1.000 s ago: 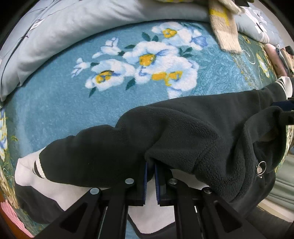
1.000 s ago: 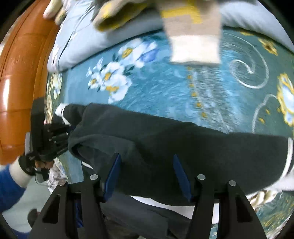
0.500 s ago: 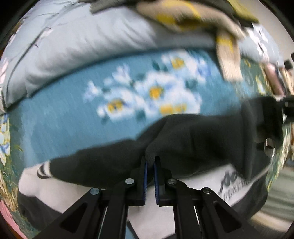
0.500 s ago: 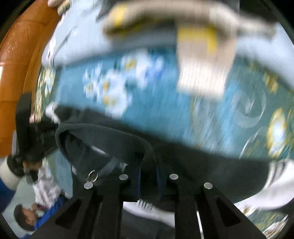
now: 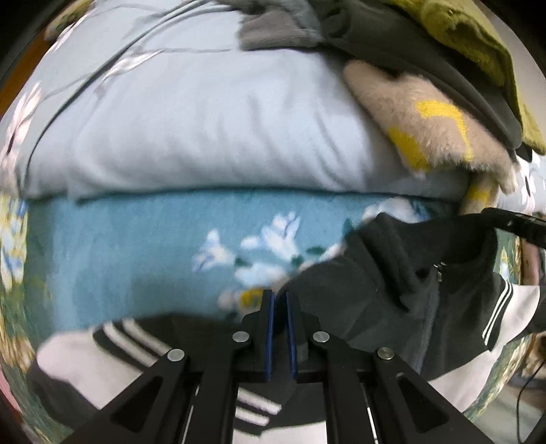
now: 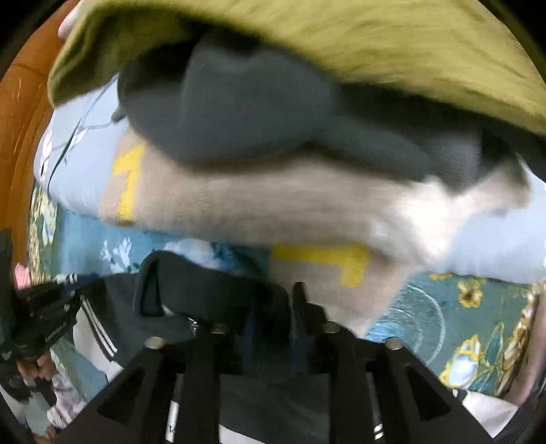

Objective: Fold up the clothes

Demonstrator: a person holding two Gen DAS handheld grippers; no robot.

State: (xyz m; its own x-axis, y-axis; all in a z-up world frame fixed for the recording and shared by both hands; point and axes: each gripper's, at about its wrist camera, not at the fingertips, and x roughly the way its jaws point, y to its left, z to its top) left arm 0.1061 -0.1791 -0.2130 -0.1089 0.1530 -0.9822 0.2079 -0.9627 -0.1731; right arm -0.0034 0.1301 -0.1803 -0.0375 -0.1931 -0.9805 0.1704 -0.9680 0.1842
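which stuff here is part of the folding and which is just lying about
In the job: black jacket, left gripper, right gripper, both shut on it.

Lying about: beige sweater, olive garment, grey garment, pale duvet, floral blanket.

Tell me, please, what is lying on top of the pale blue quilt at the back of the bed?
A pile of clothes rests on the quilt: a beige sweater with yellow marks, a grey garment and an olive one on top. Anything deeper in the pile is covered.
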